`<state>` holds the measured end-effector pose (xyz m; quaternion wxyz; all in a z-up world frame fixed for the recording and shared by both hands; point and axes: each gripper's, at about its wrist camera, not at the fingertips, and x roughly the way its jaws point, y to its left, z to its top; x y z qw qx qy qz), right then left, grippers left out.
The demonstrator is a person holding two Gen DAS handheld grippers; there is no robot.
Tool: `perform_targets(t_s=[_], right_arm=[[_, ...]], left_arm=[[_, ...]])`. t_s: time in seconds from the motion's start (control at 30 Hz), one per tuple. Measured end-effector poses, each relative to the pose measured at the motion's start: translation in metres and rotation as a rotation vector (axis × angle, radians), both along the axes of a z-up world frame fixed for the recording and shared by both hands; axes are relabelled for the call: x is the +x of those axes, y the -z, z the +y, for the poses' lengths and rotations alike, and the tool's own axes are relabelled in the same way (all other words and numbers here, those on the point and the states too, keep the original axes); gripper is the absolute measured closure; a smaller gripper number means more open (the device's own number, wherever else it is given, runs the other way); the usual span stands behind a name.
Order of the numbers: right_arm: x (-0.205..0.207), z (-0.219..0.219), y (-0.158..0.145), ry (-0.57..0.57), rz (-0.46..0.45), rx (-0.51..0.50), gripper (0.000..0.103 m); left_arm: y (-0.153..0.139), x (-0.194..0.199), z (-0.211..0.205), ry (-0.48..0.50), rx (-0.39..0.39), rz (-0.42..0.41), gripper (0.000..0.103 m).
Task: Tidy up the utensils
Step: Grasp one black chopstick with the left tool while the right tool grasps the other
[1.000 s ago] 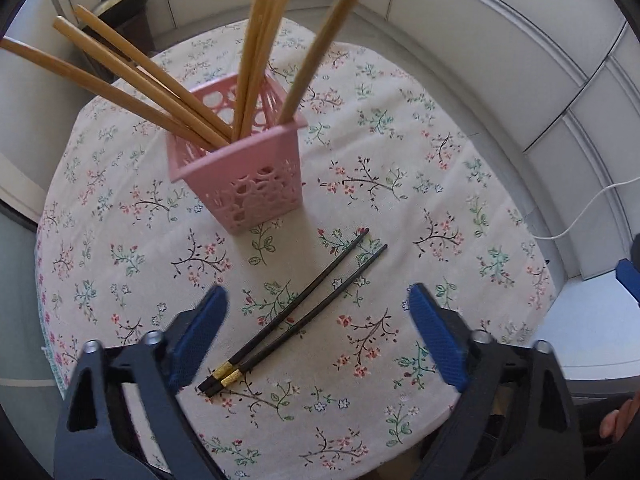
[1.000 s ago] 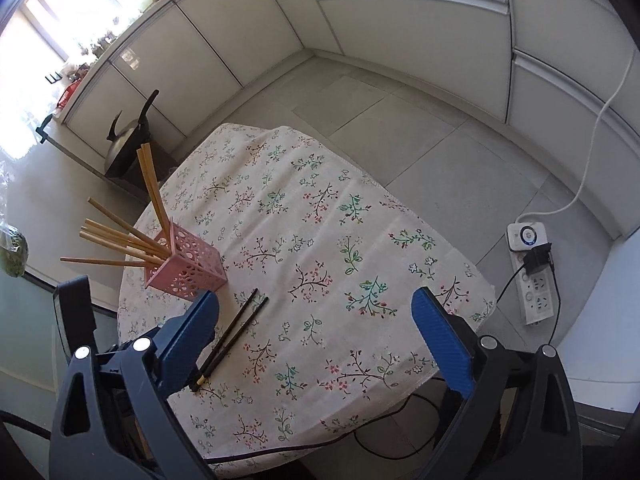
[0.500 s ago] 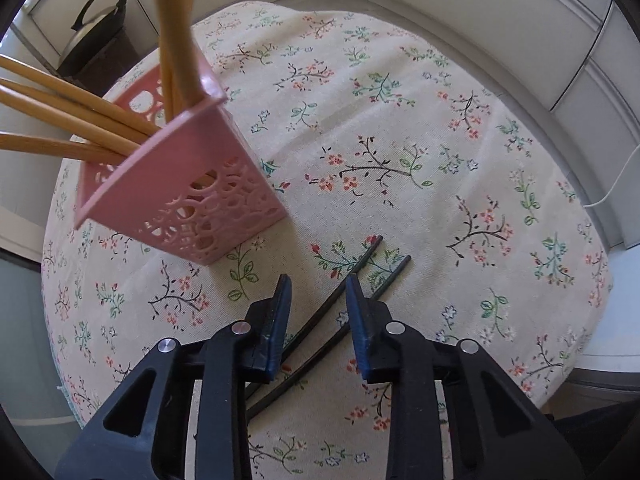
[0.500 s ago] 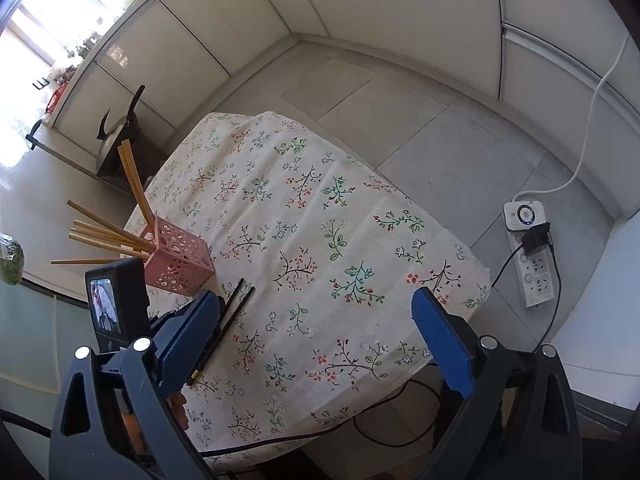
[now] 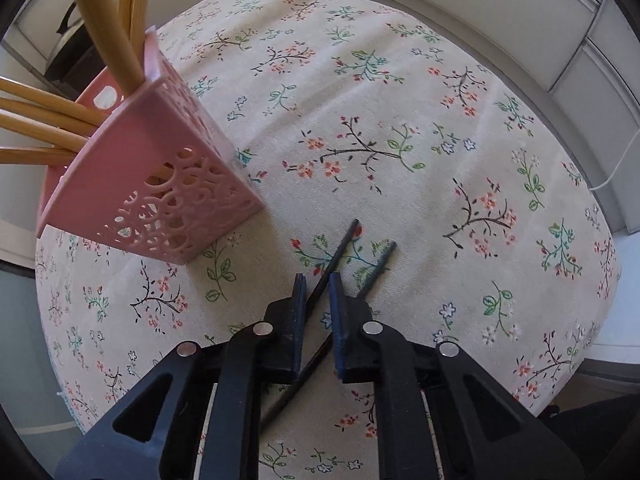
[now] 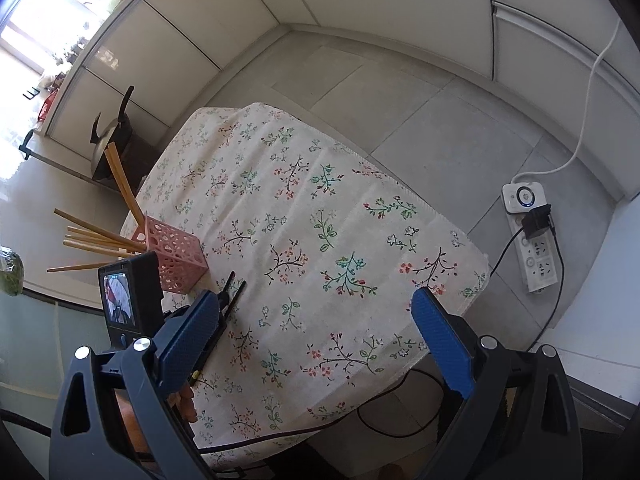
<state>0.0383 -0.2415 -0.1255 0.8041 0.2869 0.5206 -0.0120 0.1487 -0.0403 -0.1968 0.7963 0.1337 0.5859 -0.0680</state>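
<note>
Blue ribbed pads line the left hand-held gripper (image 5: 318,292), whose jaws have just been closing: a second ago they stood wide above the pair of black chopsticks, and now they are drawn in to a narrow slot. One black chopstick (image 5: 334,262) runs up through that slot; whether the pads actually press it I cannot tell. The second black chopstick (image 5: 378,266) lies just outside the right-hand pad, on the cloth. Both are thin, straight, dark sticks, and their tips fan slightly apart beyond the fingers.

Compared with a second ago, the left wrist camera also sits lower and nearer: the pink basket (image 5: 160,200) looms larger at the upper left. It is a square plastic holder with a pierced, lace-like wall, standing on the tabletop (image 5: 440,140) near the black pair, and it holds a spray of pale bamboo chopsticks (image 5: 48,120) that lean out over its rim.

The right hand-held gripper (image 6: 316,332) hangs over the near edge of the tabletop with its jaws wide apart and nothing between them, much as before. A cream cloth printed with small flower sprigs covers the tabletop. On the grey tiled floor beyond lies a white power strip (image 6: 534,240).
</note>
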Motion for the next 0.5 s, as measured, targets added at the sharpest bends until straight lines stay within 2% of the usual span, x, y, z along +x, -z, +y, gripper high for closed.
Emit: perform_targets(t_s=[0.17,0.23,0.5], right_arm=[[0.001,0.0,0.005,0.0,0.019,0.017,0.009],[0.001,0.0,0.006,0.0,0.024,0.02,0.009],[0.005,-0.002,0.016,0.012,0.066,0.055,0.009]], left_arm=[[-0.003,-0.005,-0.003,0.015,-0.029,0.003,0.099],[-0.005,-0.006,-0.004,0.026,-0.093,0.013,0.099],[-0.03,-0.017,-0.007,0.027,-0.124,-0.072,0.099]])
